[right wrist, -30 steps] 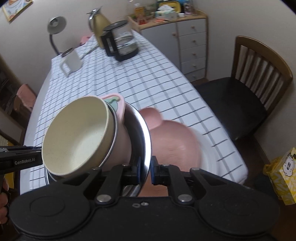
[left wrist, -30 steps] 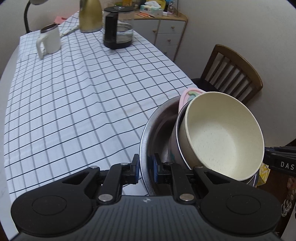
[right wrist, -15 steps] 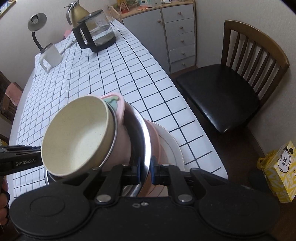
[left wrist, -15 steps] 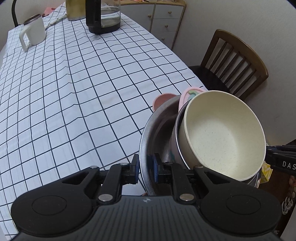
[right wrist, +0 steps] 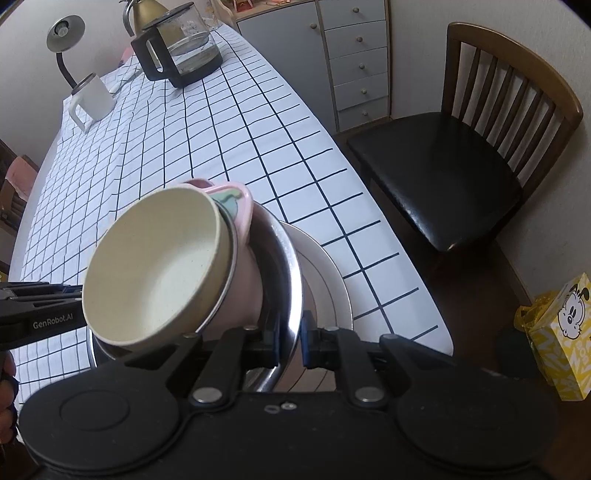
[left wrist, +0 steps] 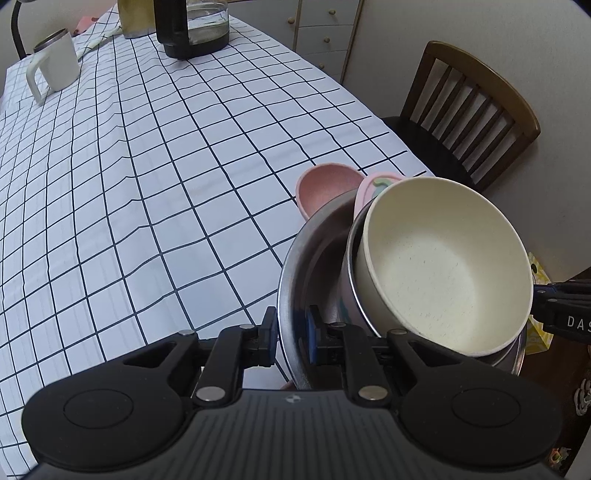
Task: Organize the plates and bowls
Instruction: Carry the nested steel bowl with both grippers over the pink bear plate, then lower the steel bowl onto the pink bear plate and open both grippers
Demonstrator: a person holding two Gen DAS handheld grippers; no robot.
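A: At the bottom of both views, what do the tongs hold?

B: The left tongs (left wrist: 291, 338) and right tongs (right wrist: 288, 341) are each clenched on the rim of the steel bowl (left wrist: 314, 240), from opposite sides.

A: And inside it?

B: A cream bowl (left wrist: 443, 269) nested in a pink cup (right wrist: 240, 280), tilted. Behind, mid-frame on the checked surface (left wrist: 147, 166), lie a pink bowl (left wrist: 325, 186) and a white plate (right wrist: 325, 280). At the upper left stands a mug (left wrist: 55, 62).

white plate (right wrist: 325, 280) mostly hidden behind steel bowl (right wrist: 288, 280), pink bowl (left wrist: 325, 186) half hidden, kettle (left wrist: 136, 18) cut off at the top edge
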